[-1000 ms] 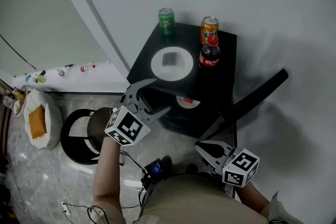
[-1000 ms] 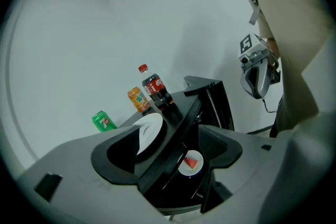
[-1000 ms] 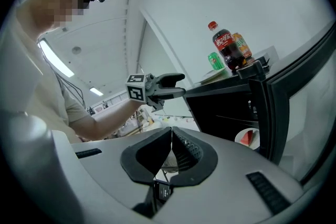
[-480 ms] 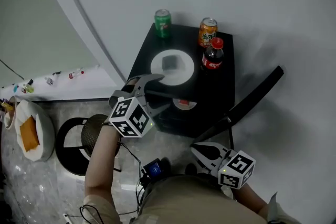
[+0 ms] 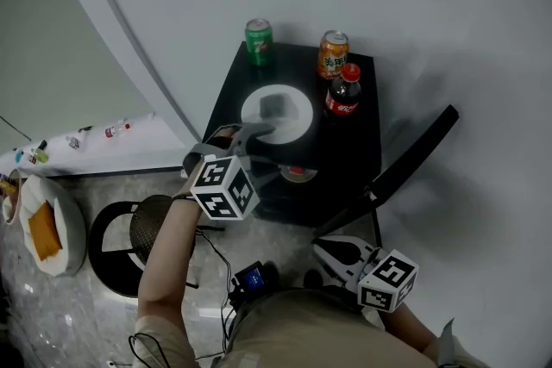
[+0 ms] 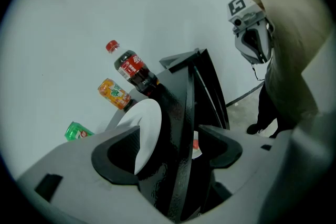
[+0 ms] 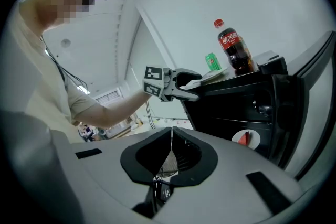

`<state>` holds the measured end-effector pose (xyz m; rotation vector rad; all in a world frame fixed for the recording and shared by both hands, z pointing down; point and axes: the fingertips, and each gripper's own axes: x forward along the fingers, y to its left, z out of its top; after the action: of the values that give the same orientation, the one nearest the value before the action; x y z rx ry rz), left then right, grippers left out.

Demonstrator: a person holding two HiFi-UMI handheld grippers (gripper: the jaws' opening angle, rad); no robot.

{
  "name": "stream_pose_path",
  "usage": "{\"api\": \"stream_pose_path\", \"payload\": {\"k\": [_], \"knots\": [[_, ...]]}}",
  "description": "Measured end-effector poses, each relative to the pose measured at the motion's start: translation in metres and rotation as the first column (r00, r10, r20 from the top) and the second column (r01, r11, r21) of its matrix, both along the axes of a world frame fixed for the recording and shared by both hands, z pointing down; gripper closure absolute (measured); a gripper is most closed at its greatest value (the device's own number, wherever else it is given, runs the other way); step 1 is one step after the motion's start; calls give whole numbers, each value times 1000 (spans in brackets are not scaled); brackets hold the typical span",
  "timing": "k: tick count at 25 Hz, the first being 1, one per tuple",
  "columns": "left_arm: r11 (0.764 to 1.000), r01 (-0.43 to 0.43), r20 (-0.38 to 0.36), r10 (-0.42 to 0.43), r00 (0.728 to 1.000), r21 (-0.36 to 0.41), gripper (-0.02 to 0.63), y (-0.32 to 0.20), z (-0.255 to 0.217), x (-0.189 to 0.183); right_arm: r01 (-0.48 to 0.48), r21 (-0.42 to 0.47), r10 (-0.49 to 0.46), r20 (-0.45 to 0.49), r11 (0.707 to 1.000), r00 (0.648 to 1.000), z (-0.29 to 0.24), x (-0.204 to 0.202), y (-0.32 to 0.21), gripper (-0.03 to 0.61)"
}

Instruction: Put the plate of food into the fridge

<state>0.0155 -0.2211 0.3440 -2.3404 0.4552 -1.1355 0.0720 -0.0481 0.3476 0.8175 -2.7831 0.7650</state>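
the left gripper [image 5: 263, 152] had come down to the plate of food [image 5: 297, 123] on the fridge [image 5: 354, 142] top, fingers [image 6: 118, 157] wide open around its rim, so grasping seemed next. the right gripper [image 5: 335, 249] was shut, empty.

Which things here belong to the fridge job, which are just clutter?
Job: plate of food, fridge, open fridge door, left claw.
Lying about: green can, orange can, cola bottle, idle shut right claw.
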Motion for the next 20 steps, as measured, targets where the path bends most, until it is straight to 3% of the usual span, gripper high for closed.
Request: {"api": "stream_pose_path", "payload": {"k": [8, 20], "knots": [[999, 1, 96, -6, 995, 53, 287, -6, 11, -1, -17, 1, 17, 7, 1000, 1000, 0, 6, -2, 558], [999, -3, 78, 0, 997, 39, 288, 7, 8, -2, 8, -3, -8, 15, 1000, 1000, -1, 1, -3, 557]]}}
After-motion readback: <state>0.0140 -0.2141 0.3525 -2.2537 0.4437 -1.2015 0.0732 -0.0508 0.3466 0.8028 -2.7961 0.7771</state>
